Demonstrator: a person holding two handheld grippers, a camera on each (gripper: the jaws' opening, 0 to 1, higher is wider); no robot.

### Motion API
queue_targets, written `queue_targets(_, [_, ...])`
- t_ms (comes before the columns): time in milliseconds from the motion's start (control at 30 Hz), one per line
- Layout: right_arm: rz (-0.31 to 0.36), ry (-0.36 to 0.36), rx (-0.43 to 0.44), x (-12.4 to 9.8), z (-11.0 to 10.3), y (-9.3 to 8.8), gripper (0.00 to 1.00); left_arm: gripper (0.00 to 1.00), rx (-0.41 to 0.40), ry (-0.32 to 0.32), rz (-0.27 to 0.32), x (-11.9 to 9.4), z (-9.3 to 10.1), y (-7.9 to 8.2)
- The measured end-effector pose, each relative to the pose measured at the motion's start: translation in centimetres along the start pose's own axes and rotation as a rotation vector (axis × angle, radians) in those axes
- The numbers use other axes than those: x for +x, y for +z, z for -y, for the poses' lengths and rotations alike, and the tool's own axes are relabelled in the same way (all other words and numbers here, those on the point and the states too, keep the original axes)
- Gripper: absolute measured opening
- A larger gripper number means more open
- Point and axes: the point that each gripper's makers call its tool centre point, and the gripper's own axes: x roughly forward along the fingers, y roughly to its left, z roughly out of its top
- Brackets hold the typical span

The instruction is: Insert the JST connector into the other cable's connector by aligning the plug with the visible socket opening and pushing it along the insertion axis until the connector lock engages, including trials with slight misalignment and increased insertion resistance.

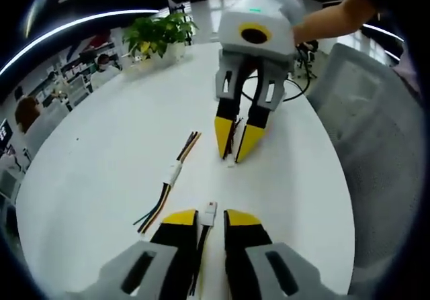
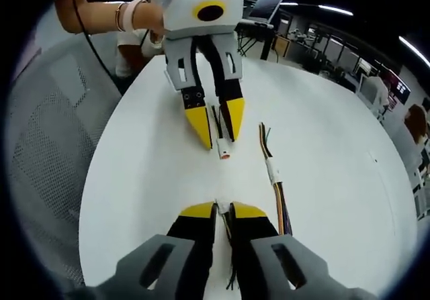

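Observation:
My left gripper (image 1: 211,217) is shut on a dark cable, whose white JST connector (image 1: 210,211) sticks out just past the yellow fingertips. Facing it across the white table (image 1: 101,159), my right gripper (image 1: 235,149) is shut on a second dark cable with a small white plug (image 1: 230,160) at its tip. In the right gripper view, my right gripper (image 2: 223,211) holds that plug (image 2: 220,207) low down. The left gripper (image 2: 218,133) opposite it carries the white connector with a red end (image 2: 224,152). The two connectors are apart, roughly facing each other.
A spare multi-coloured cable pair joined by a white connector (image 1: 173,172) lies on the table beside the grippers (image 2: 272,169). A potted plant (image 1: 161,35) and a black cable loop (image 1: 295,85) sit at the far edge. A mesh chair (image 2: 47,132) stands by the table.

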Motion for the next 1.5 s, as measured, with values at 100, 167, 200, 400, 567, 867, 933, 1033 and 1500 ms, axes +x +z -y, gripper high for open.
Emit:
queue_targets(100, [-0.002,-0.001,0.001,-0.1,0.0,-0.2,0.06,0.09,0.010,-0.012,-0.007,0.1,0.3,-0.1])
queue_targets(167, [0.000,0.001,0.006,-0.2,0.0,-0.2,0.07,0.09,0.013,-0.012,-0.006,0.2,0.4,-0.1])
queue_targets(200, [-0.002,0.000,0.006,-0.2,0.0,-0.3,0.07,0.08,0.014,-0.010,-0.005,0.2,0.3,-0.1])
queue_targets(400, [0.018,0.003,0.016,-0.2,-0.2,-0.3,0.04,0.08,0.013,0.004,-0.006,0.4,-0.1,-0.4])
queue_targets(567, [0.048,0.010,0.072,-0.2,-0.2,-0.4,0.04,0.08,-0.002,0.010,0.000,0.4,-0.5,-0.6])
queue_targets(867, [0.048,0.017,0.077,-0.1,-0.2,-0.3,0.04,0.00,0.027,0.005,0.012,0.5,0.0,-0.5])
queue_targets(933, [0.049,0.014,0.090,-0.1,-0.2,-0.2,0.04,0.00,0.024,0.004,0.016,0.5,0.0,-0.5])
queue_targets(1033, [0.044,0.019,0.091,-0.1,-0.4,-0.2,0.04,0.00,0.040,-0.005,0.019,0.6,0.1,-0.4])
queue_targets(1500, [0.016,0.030,0.092,-0.3,-0.3,-0.2,0.03,0.00,0.077,-0.047,0.001,1.0,0.8,0.2])
